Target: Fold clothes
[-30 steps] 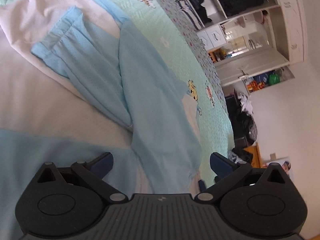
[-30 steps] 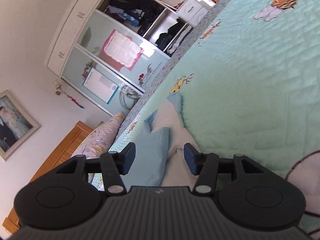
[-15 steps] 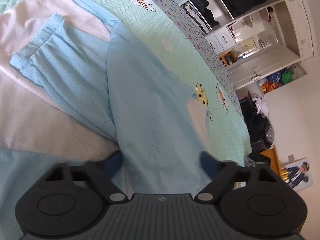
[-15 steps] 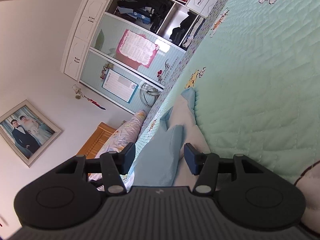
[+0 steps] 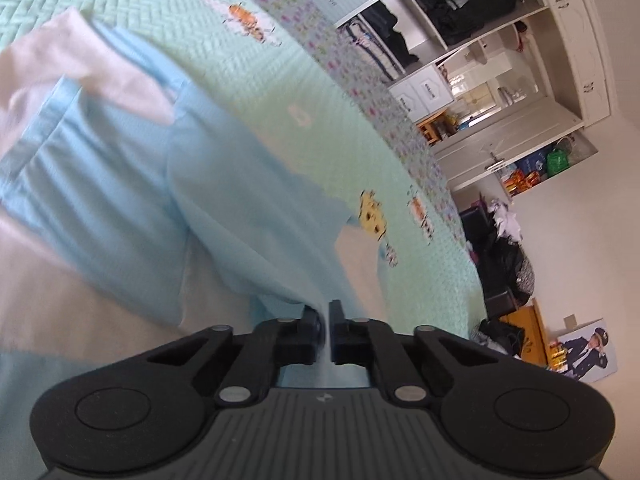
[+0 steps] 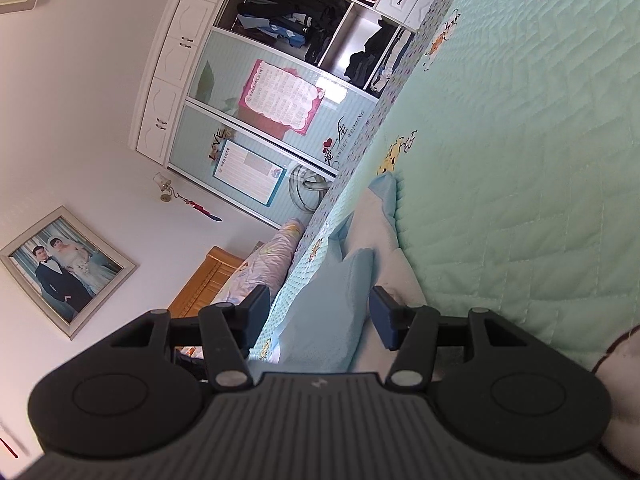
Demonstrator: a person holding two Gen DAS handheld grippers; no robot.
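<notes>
Jaws of the left gripper (image 5: 325,330) pinch an edge of the light-blue garment (image 5: 224,208) spread on the green quilt (image 5: 320,120), likely to lift a fold, while the right gripper (image 6: 318,312) waits half-open, pads clear of the cloth.

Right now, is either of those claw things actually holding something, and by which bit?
The left gripper pinches the light blue garment by its near edge. The right gripper is open, holding nothing.

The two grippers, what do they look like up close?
Both the left gripper and right gripper are matte black plastic with a ribbed grey centre plate, two round side housings, silver pivot pins and dark blue fingertip pads. No cables or sleeves show.
</notes>
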